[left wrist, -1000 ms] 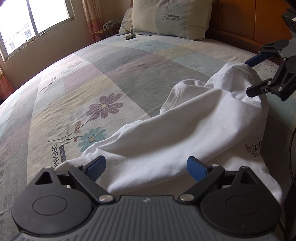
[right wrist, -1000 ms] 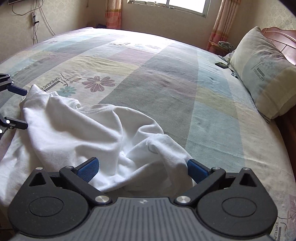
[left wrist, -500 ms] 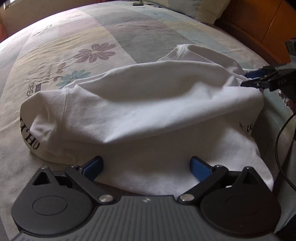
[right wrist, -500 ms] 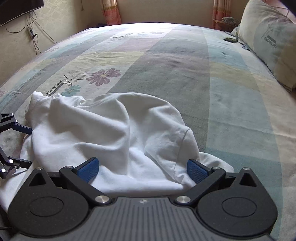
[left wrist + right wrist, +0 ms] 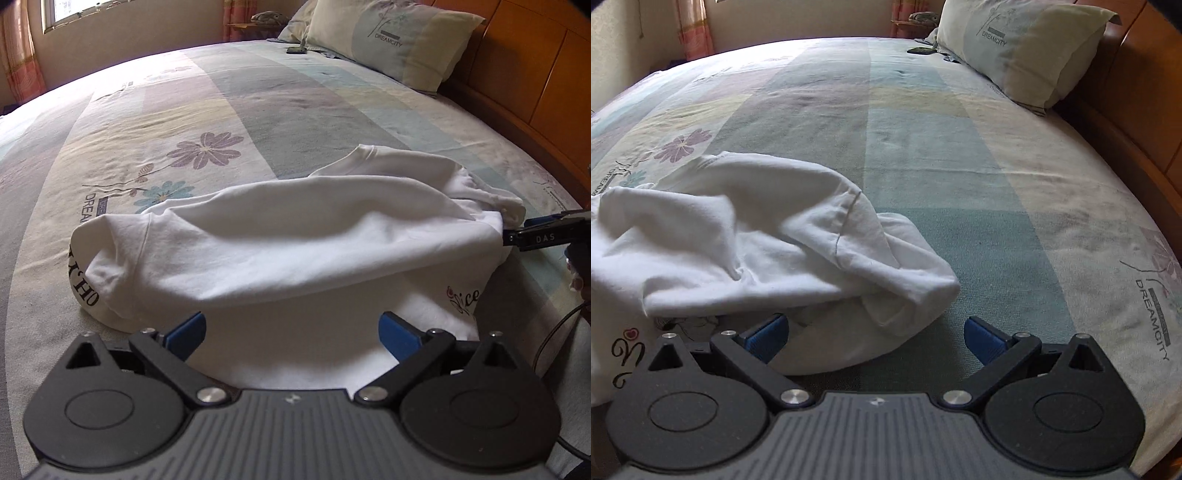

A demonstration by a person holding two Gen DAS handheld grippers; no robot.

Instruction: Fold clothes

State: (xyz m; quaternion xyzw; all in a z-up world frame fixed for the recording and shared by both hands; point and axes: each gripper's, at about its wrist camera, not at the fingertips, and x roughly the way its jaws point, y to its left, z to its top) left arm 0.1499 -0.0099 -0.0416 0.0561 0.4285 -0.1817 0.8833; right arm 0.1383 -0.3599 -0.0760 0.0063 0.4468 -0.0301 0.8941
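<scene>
Window daylight, glare on bedspread, fisheye-bent edges.

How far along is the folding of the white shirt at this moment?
Early stage. Done: the white shirt is doubled over on the bed, its top layer a loose, puffy roll. In hand: nothing; the left gripper and right gripper are both open at its near edge. Left: flatten the layers, tuck the bunched sleeve, finish folding.
</scene>
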